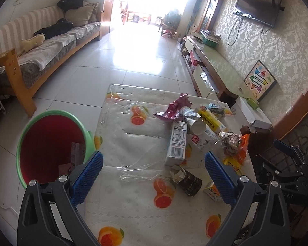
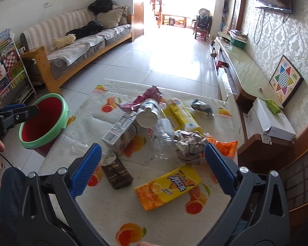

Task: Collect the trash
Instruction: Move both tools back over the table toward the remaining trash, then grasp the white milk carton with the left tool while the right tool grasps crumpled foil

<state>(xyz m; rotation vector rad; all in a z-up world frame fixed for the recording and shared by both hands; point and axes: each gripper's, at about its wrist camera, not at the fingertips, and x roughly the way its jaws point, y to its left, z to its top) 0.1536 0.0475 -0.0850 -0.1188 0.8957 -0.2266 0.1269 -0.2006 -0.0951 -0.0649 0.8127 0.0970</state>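
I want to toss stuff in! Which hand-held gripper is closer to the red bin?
Left. The left hand-held gripper hovers right beside the red bin; the right hand-held gripper sits across the table.

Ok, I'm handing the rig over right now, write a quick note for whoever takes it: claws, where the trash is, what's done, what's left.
Left claw: open, empty, over the near-left part of the table, next to the bin.
Right claw: open, empty, over the trash pile.
Bin: on the floor left of the table, with a few pieces already inside.
Still on the table: yellow juice box, dark carton, milk carton, crumpled foil, orange wrapper, clear bottle, paper cup, yellow box, purple wrapper.
Left: all of those into the bin.
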